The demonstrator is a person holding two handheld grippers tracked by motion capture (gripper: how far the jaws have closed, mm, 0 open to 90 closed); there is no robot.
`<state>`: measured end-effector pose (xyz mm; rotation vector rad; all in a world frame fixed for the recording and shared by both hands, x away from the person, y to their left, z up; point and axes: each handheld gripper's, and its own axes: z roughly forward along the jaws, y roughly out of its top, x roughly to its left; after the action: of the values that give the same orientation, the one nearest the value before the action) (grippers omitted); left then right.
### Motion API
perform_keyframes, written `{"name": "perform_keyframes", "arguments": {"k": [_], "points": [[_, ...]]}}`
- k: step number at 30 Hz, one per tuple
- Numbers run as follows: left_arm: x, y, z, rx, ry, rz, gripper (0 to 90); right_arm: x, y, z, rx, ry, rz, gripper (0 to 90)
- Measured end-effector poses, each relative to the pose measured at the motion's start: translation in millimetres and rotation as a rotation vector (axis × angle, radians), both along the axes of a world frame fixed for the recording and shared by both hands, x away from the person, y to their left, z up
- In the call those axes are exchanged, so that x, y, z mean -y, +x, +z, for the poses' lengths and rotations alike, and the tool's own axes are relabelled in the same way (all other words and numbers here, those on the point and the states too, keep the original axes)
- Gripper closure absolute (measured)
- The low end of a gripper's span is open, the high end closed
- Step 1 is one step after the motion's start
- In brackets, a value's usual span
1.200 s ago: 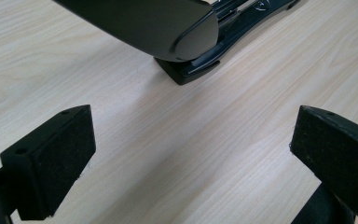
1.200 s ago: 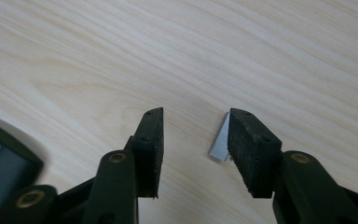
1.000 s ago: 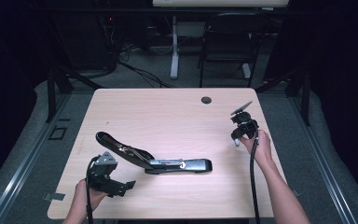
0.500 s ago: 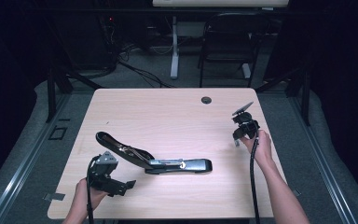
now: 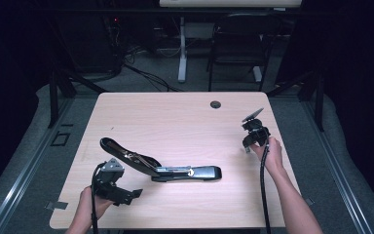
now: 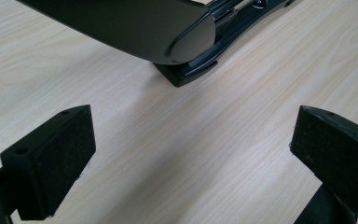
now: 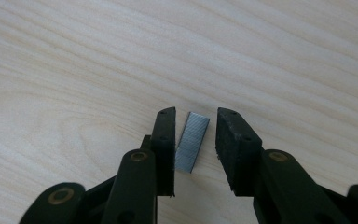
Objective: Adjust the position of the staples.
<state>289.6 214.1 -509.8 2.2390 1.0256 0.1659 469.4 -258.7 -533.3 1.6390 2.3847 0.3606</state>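
Item: staple strip (image 7: 192,141), flat on the table (image 5: 175,117) near its right edge, long axis running roughly along the jaws of the right gripper (image 7: 193,144), lying between the narrowly parted pads, ungripped; opened stapler (image 5: 160,165) well apart, beside the wide-open left gripper (image 6: 186,154).

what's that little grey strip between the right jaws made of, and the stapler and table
Strip of staples: looks like metal, dull silver with fine parallel ridges. Stapler: black casing with a soft sheen, likely plastic or painted metal, with bright metal parts inside the opened arm. Table: pale matte top with printed-looking wood grain, probably laminate.
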Motion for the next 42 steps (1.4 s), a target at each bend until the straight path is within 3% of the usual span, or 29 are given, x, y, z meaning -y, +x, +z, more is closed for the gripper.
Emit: {"name": "perform_keyframes", "arguments": {"k": [6, 14, 19, 25, 42], "points": [[1.0, -0.3, -0.9, 0.0, 0.007, -0.002, 0.2, -2.1, 0.7, -2.3, 0.0, -0.007, 0.002, 69.0], [-2.2, -1.4, -1.0, -0.018, -0.014, -0.004, 0.2, -2.8, 2.4, -3.3, -0.005, -0.018, -0.001, 69.7], [-2.4, -1.4, -2.4, -0.031, -0.021, -0.007, 0.2, -5.1, 2.8, -5.9, 0.0, 0.0, -0.012, 69.5], [-1.6, -1.5, -3.0, -0.031, -0.009, -0.015, 0.2, -4.4, 4.1, -4.8, -0.02, -0.031, 0.005, 70.7], [-0.5, -1.7, -3.8, -0.033, 0.005, -0.012, 0.2, -1.3, 5.4, -9.5, -0.033, -0.012, -0.005, 77.9]]}}
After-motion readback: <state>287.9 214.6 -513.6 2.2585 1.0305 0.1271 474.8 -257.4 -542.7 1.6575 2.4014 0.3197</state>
